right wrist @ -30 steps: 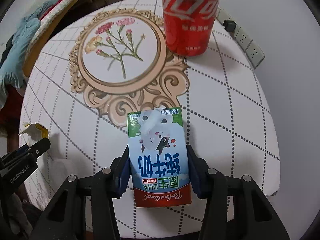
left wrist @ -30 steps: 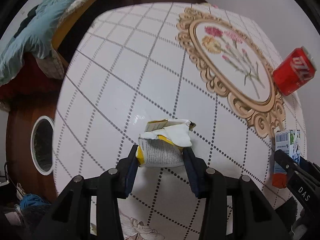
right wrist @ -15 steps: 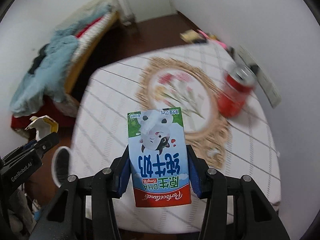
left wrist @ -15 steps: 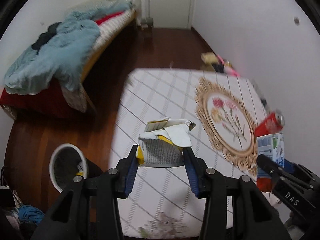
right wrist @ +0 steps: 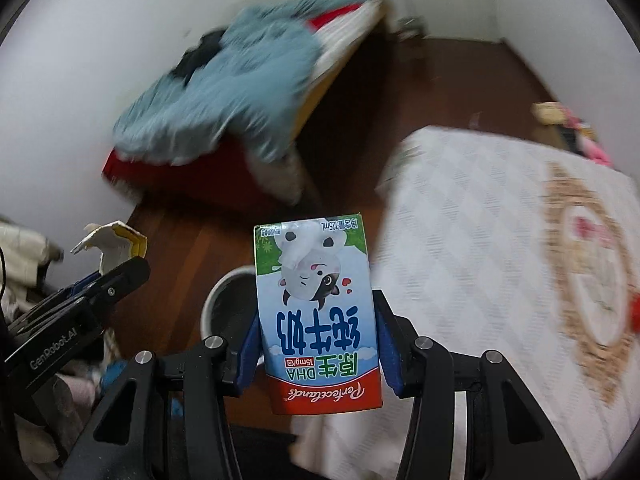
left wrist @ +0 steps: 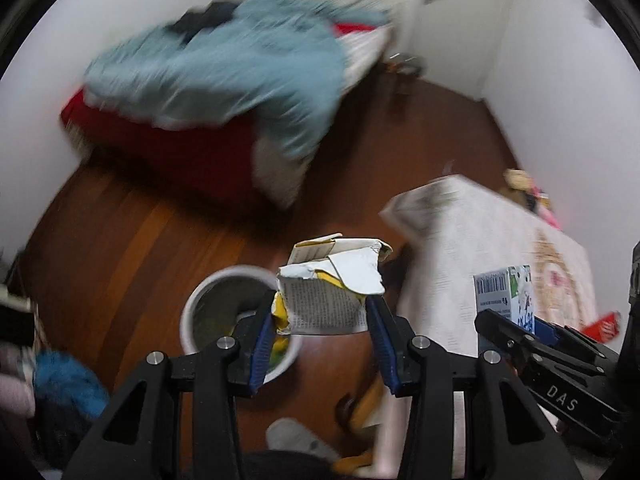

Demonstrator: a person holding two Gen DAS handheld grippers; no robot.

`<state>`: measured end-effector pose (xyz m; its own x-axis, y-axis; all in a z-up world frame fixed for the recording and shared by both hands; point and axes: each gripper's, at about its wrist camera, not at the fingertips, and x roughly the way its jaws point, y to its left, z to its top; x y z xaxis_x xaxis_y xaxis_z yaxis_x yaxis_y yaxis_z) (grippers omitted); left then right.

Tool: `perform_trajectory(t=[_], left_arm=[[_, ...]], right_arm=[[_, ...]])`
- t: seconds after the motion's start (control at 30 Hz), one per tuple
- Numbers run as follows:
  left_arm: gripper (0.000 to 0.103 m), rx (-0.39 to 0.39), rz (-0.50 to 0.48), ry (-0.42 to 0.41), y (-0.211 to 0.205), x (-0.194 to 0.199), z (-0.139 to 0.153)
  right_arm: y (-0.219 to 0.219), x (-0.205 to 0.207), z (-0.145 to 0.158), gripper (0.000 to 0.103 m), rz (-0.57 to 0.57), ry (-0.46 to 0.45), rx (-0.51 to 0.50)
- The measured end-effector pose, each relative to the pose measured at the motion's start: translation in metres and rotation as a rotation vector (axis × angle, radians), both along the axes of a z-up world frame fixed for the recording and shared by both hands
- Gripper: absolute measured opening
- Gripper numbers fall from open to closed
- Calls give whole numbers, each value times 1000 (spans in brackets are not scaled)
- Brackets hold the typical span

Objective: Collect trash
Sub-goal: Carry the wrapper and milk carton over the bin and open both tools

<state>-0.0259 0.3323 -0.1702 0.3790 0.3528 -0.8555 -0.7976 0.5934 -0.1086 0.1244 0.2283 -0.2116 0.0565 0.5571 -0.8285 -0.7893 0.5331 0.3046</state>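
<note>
Left wrist: left gripper clamped on torn carton, held above the white bin on the floor, likely staged for dropping. A second ago it sat over the bench; now the bench lies off right.

Right wrist: right gripper pinches milk box upside down, bin behind it; red can now out of view.
</note>
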Motion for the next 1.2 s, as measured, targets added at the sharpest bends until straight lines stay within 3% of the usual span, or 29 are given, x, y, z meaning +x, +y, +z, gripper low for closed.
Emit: perform_trajectory(t=[0.17, 0.33, 0.47, 0.6, 0.67, 0.7, 0.73, 0.77, 0.8, 0.9, 1.2], left_arm=[[41, -171, 105, 58, 75, -46, -77], [41, -274, 164, 112, 126, -69, -147], [41, -335, 176, 151, 148, -77, -192], [42, -394, 193, 165, 159, -81, -215], [55, -411, 211, 156, 160, -86, -219], [72, -407, 224, 155, 160, -88, -220], [88, -397, 240, 158, 160, -90, -219], [92, -384, 253, 164, 159, -93, -218], [94, -371, 266, 171, 158, -96, -217], [100, -332, 294, 204, 156, -101, -216], [100, -271, 323, 228, 136, -111, -208]], right_arm=[[95, -43, -86, 52, 102, 68, -132], [154, -68, -162, 52, 156, 112, -235], [185, -82, -205, 52, 187, 122, -291], [204, -87, -235, 53, 206, 135, -330], [212, -88, -245, 54, 219, 167, -343], [216, -87, -249, 60, 226, 182, -351], [217, -87, -250, 70, 226, 186, -359], [218, -86, -251, 95, 222, 181, -363], [218, -85, -251, 103, 225, 174, -358], [215, -87, -246, 103, 238, 149, -369], [196, -94, -233, 103, 243, 52, -422]])
